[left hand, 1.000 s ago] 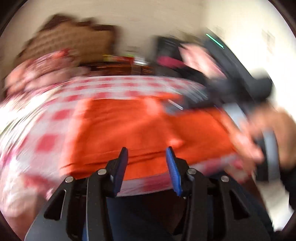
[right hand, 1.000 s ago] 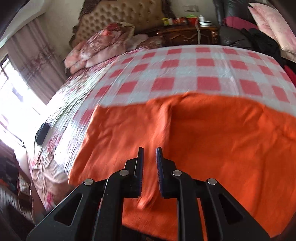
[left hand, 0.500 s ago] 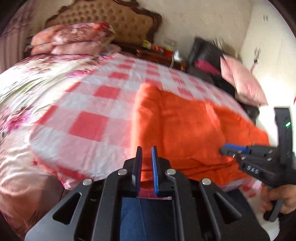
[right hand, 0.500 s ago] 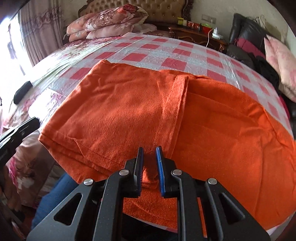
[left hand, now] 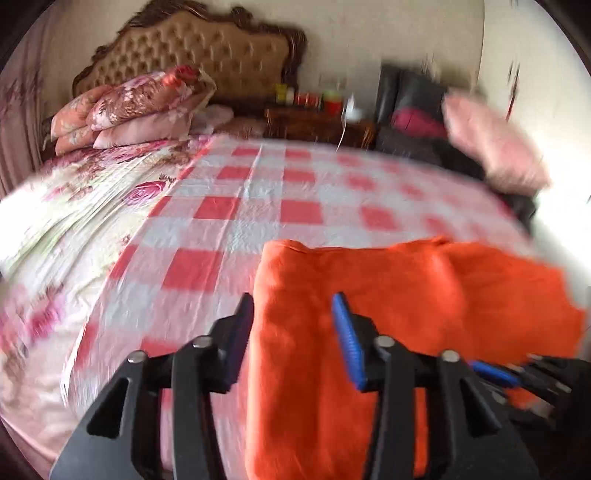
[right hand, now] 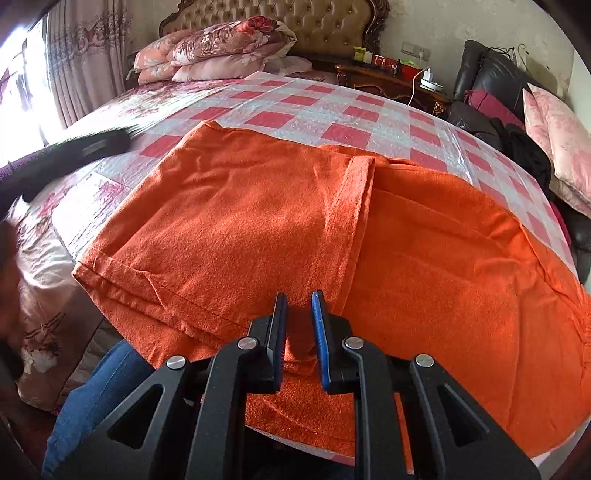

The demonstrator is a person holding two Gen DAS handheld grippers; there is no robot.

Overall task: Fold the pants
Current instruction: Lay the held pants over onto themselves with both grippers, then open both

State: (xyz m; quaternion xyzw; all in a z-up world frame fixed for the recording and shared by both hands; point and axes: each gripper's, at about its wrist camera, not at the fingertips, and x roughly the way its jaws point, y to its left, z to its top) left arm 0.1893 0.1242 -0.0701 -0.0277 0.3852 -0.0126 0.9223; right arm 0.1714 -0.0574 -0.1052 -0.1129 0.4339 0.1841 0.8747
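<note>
lying part-folded on the checked bedspread (right hand: 343, 107), orange pants (right hand: 229, 221) pinched by right hand-held gripper (right hand: 298, 314); left (left hand: 293, 314) open.

You have a red-and-white checked bedspread (right hand: 347, 107) before you, floral pillows (right hand: 218, 48) piled against the tufted headboard (right hand: 325, 26), a cluttered wooden nightstand (right hand: 391, 79) (with a white cable trailing down), and a pink cushion (right hand: 557, 129) far right.

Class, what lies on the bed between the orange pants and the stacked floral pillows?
Nothing but bare red-and-white checked bedspread lies between the orange pants and the pillows; the right wrist view shows it clearly.
</note>
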